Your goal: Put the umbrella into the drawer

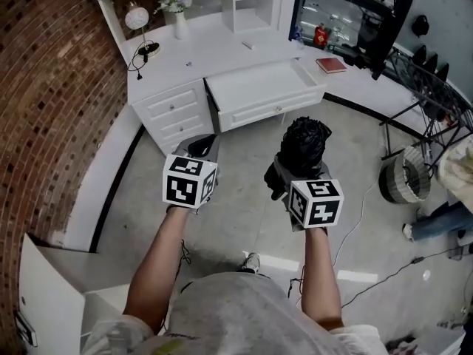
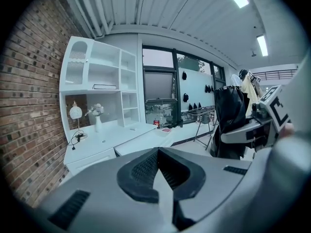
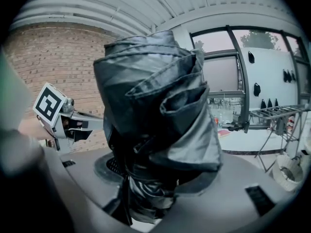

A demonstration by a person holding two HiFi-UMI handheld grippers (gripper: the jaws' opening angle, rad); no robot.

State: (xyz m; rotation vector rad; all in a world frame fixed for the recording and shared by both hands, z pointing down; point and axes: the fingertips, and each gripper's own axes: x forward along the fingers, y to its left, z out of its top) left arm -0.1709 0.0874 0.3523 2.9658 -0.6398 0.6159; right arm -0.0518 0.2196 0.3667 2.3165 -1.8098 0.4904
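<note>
The left tongs hang pressed together, holding nothing. The open drawer in the white surface lies well ahead. The right tongs pinch the folded black umbrella above the floor. Its loose fabric could snag on the drawer's front or slip free.

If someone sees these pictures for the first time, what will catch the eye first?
The folded black umbrella clamped in the right gripper fills that gripper's view. In the head view, the drawer of the white desk stands pulled open ahead, while the left gripper is shut on nothing.
</note>
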